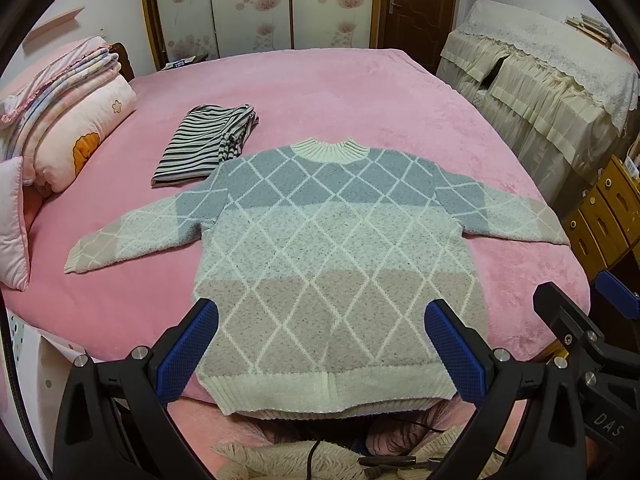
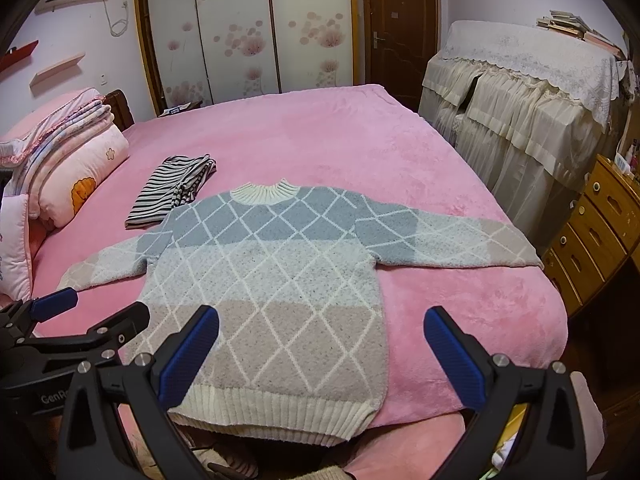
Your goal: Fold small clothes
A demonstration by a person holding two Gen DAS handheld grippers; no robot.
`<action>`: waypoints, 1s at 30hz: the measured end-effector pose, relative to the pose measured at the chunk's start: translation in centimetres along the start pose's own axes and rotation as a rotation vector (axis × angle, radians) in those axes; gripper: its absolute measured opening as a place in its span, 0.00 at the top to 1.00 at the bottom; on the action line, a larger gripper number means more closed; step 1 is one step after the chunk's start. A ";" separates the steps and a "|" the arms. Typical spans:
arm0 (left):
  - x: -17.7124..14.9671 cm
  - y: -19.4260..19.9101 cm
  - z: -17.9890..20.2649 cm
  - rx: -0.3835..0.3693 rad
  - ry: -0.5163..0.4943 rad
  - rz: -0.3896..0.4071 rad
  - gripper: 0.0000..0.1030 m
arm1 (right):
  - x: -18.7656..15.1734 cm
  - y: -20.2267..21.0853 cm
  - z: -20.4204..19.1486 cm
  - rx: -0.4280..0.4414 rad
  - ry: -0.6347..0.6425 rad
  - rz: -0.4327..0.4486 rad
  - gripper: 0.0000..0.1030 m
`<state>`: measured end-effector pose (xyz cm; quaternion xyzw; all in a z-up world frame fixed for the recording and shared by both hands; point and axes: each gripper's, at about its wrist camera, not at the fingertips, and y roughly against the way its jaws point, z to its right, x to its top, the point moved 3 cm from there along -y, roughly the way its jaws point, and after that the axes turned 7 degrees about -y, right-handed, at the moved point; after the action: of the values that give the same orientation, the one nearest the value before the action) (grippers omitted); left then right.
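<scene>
Sweater (image 1: pixel 320 236): spread flat on the pink bed (image 1: pixel 340 92), collar at 12 o'clock, ribbed hem (image 1: pixel 320 394) at 6 o'clock right at the bed's near edge, both sleeves out to 9 and 3 o'clock.
Left gripper (image 1: pixel 322 344): fingers spread wide, holding nothing, poised above the hem with the body of the knit between them.
Right gripper (image 2: pixel 322 344): fingers also wide and empty, toward the sweater's right lower corner; its right finger is over bare bed.
Hem risk: the hem looks to lap over the bed's edge, so a careless tug toward 6 o'clock could, I'd judge, drag the whole garment off.
Grip risk: the knit looks thick and fuzzy; a shallow pinch may catch only the top layer, and the back would lag and bunch inside the fold.
Sleeve risk: the right sleeve (image 2: pixel 452 240) reaches nearly to the bed's 3 o'clock edge; folded late, it may slip over the side.
Neighbour: a striped garment (image 1: pixel 206 144), already folded, lies at 10 o'clock just beside the left shoulder; a swung left sleeve (image 1: pixel 132 236) could knock it askew.
Crowding: the two grippers sit close together near the hem, so a collision seems possible if both close in at once.
</scene>
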<state>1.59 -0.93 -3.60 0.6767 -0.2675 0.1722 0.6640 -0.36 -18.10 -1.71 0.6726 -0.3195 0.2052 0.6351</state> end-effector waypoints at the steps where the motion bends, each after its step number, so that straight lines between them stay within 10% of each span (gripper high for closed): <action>1: 0.0 0.0 0.0 0.000 0.000 0.000 0.01 | 0.1 0.0 0.2 0.002 -0.001 -0.001 0.00; 30: -0.3 1.5 0.0 -0.021 0.010 -0.001 0.02 | -0.4 0.0 -0.2 0.018 -0.005 0.005 0.00</action>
<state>0.52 -0.84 -2.59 0.6690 -0.2657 0.1723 0.6725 -0.66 -17.88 -1.94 0.6782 -0.3209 0.2081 0.6275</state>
